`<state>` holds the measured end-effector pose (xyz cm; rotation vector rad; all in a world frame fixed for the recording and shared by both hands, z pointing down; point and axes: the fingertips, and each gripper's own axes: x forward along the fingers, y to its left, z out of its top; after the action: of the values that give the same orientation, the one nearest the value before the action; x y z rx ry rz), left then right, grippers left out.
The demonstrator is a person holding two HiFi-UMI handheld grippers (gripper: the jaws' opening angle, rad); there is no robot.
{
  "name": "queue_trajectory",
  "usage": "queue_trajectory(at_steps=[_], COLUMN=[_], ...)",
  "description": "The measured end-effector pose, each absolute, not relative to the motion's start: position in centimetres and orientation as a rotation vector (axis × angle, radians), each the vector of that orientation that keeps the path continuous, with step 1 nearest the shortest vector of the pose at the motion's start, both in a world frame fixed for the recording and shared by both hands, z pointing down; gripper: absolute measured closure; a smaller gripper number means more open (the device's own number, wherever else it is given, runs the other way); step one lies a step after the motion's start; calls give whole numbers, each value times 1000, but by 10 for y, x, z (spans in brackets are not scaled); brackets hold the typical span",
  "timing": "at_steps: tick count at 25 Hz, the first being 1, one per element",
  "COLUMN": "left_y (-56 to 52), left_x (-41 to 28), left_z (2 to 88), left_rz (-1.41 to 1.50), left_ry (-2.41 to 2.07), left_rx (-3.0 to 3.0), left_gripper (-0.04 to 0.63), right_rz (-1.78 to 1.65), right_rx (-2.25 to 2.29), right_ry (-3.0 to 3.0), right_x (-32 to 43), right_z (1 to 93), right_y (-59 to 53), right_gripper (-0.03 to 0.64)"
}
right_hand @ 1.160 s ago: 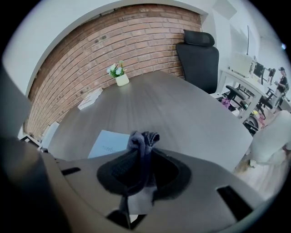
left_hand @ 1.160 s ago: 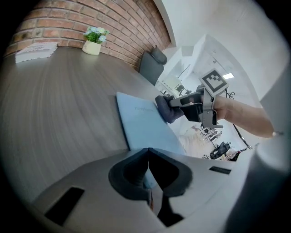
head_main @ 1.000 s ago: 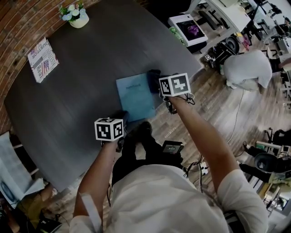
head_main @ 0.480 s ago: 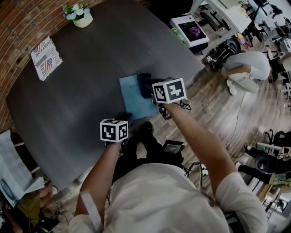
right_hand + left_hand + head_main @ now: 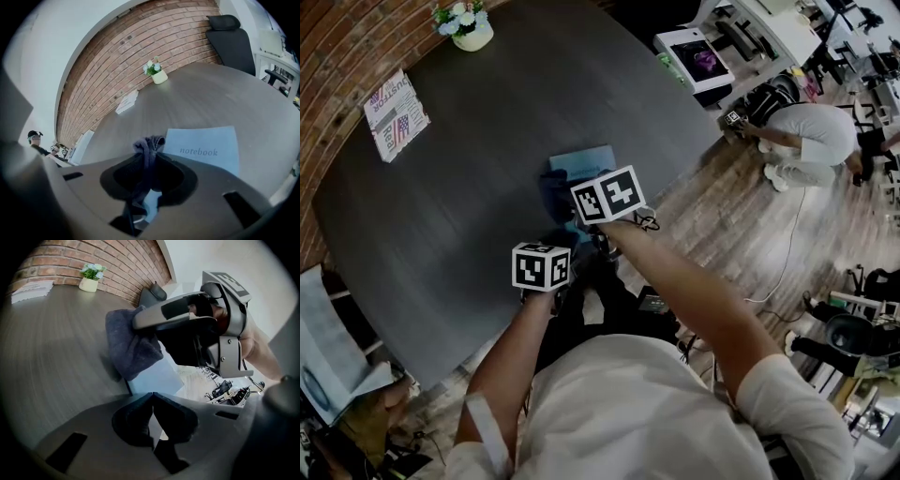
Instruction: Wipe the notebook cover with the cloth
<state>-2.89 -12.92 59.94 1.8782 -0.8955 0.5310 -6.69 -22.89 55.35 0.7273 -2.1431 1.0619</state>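
A light blue notebook (image 5: 584,161) lies near the front edge of the dark grey table (image 5: 441,206); its cover reads "notebook" in the right gripper view (image 5: 206,147). My right gripper (image 5: 150,157) is shut on a dark grey cloth (image 5: 148,146), which hangs onto the notebook's left part (image 5: 555,195). The left gripper view shows that cloth (image 5: 129,345) bunched under the right gripper (image 5: 187,329), resting on the notebook (image 5: 157,378). My left gripper (image 5: 151,414) is shut just short of the notebook's near corner, and I see nothing held in it. In the head view its marker cube (image 5: 541,266) hides its jaws.
A small flower pot (image 5: 464,28) and a printed booklet (image 5: 396,111) sit at the table's far side by the brick wall. A black chair (image 5: 232,35) stands beyond the table. A person crouches on the wooden floor at right (image 5: 806,136), near a white box (image 5: 694,58).
My right gripper has dragged the cloth leftwards across the notebook, from its right edge to its left part. The left gripper has hardly moved.
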Motion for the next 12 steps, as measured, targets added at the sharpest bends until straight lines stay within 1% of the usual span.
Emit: queue_trajectory(at_steps=[5,12], left_y=[-130,-131], left_x=[-29,-31], left_z=[600,602], left_rz=[537,522], left_ry=[-889,-880], left_rx=[1873,1847], left_gripper=[586,588], right_rz=[983,947], right_rx=[728,734], right_ry=[-2061,-2042], right_x=[-59,-46], right_z=[580,587], right_y=[-228,-234], right_gripper=[522,521])
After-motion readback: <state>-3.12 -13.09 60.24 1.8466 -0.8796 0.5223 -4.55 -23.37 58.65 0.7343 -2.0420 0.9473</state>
